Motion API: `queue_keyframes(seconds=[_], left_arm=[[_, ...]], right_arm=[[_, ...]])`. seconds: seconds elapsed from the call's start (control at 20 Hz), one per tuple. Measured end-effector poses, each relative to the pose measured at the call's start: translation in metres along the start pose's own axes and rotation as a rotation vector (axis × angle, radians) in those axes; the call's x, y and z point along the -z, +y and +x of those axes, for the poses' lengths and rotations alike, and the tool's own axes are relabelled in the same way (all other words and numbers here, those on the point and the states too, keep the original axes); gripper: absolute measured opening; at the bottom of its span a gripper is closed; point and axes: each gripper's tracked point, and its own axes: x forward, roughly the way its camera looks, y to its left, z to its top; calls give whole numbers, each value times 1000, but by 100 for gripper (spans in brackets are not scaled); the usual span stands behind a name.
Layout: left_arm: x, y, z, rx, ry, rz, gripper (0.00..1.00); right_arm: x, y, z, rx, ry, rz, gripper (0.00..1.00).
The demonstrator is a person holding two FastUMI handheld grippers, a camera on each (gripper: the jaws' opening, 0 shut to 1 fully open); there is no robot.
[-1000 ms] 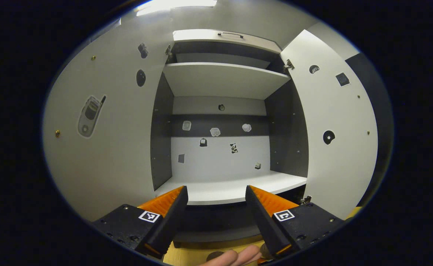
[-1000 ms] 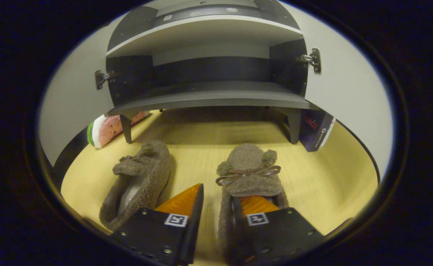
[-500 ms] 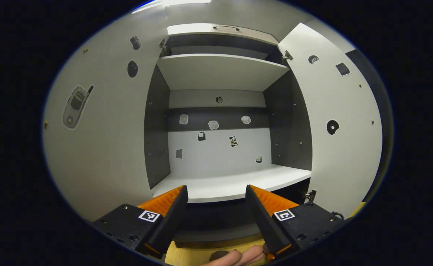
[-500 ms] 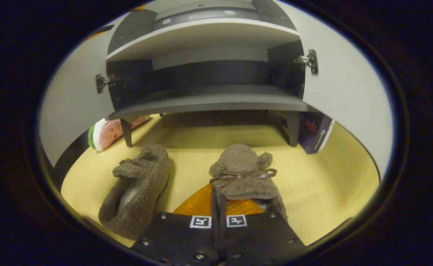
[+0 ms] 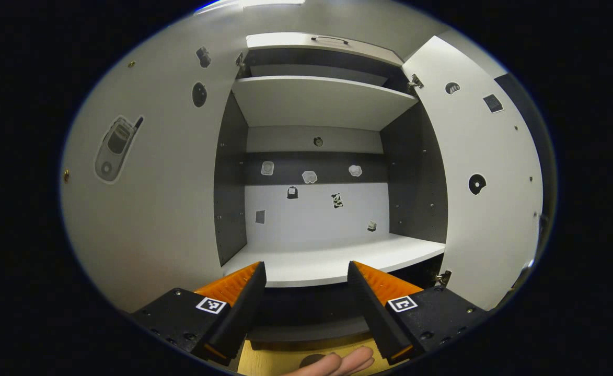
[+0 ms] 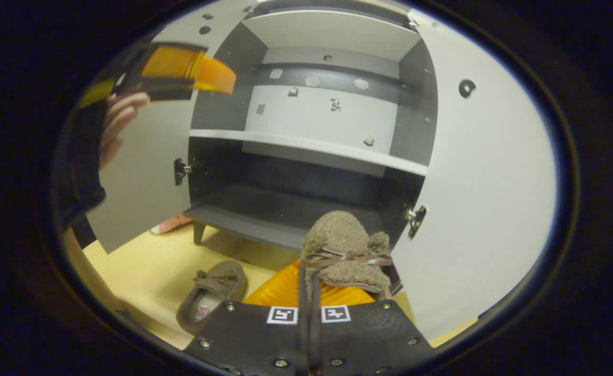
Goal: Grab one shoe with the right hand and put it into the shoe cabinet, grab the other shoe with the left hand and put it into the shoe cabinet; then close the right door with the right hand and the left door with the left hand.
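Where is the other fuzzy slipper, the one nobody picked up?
In the right gripper view, the second slipper lies on the yellow floor, low and left of the held slipper, in front of the open shoe cabinet.

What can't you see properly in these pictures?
- Held slipper, right gripper view: its heel is hidden behind the right gripper.
- Floor slipper, right gripper view: its heel end is covered by the gripper body.
- Stickers on the cabinet's back wall, left gripper view: too small to identify.
- Hand, left gripper view: cut off by the bottom edge.
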Motion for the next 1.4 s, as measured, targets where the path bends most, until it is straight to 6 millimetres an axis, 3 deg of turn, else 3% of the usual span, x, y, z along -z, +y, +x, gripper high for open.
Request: queue_keyframes(seconds=[0.2, 0.35, 0.5, 0.7, 0.9, 1.15, 1.3, 1.4], left_arm=[[-7, 6, -4, -10, -24, 7, 96], [-8, 6, -6, -8, -24, 4, 96], [-7, 5, -7, -5, -14, 4, 96], [-9, 3, -11, 6, -18, 4, 96], [-8, 3, -12, 5, -15, 4, 96], [-4, 3, -9, 10, -2, 3, 96], [-4, 10, -6, -12, -8, 7, 96], [-4, 12, -3, -26, -13, 11, 96]], right_arm=[[-86, -17, -16, -28, -55, 47, 2], [-143, -27, -13, -37, -84, 72, 2], [-190, -33, -3, -12, -97, 66, 2], [-235, -33, 38, 10, -84, 57, 2], [-252, -42, 102, 79, -32, 52, 2], [-242, -56, 181, 122, 47, 9, 3], [-229, -81, 216, 195, 85, -75, 4], [-218, -86, 232, 207, 119, -85, 3]])
